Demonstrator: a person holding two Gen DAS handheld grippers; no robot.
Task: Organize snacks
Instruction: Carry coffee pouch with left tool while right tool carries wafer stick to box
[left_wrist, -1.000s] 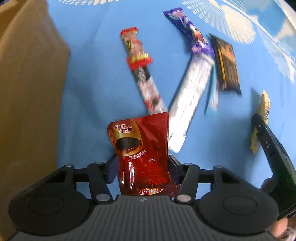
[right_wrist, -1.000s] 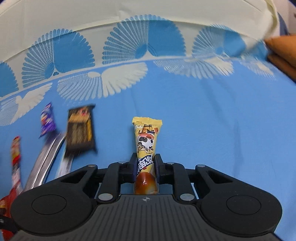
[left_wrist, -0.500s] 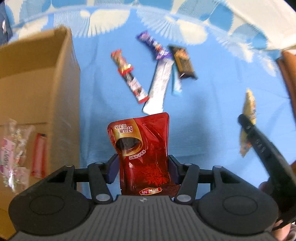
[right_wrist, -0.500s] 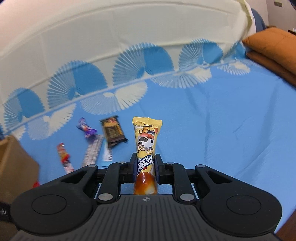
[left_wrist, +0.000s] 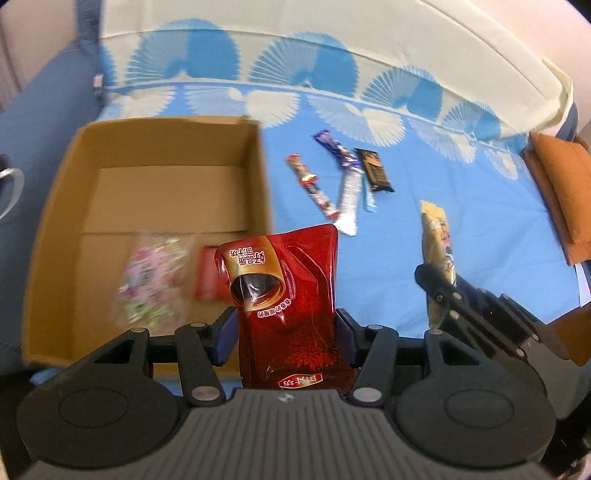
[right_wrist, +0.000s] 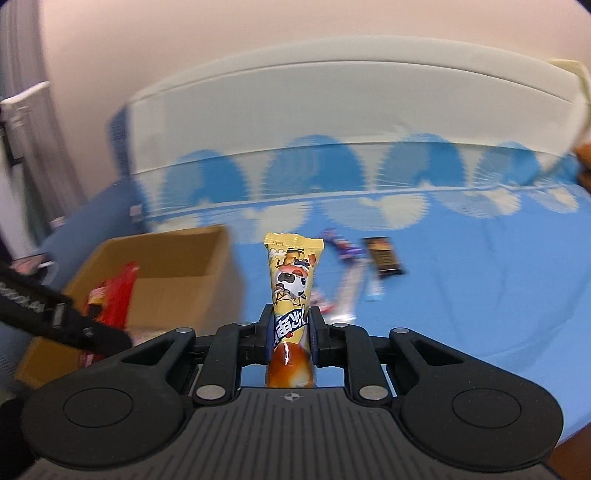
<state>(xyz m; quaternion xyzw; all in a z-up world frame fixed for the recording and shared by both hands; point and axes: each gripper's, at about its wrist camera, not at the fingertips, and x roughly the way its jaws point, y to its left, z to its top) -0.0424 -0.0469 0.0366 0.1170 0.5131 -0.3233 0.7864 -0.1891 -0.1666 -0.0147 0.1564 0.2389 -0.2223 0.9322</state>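
Left gripper (left_wrist: 286, 328) clamps the limp, slick red pouch (left_wrist: 286, 291) low; right gripper (right_wrist: 290, 334) pinches the light yellow snack stick (right_wrist: 291, 284) near its base.

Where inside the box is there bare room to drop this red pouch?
The cardboard box has bare floor along its far half, below the back wall. The near half is crowded: a clear candy bag and a red packet. The red pouch sits in the left claw.

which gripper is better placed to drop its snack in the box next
Left, probably. The left gripper holds the red pouch at the cardboard box; the right gripper with its yellow snack sits off beside it.
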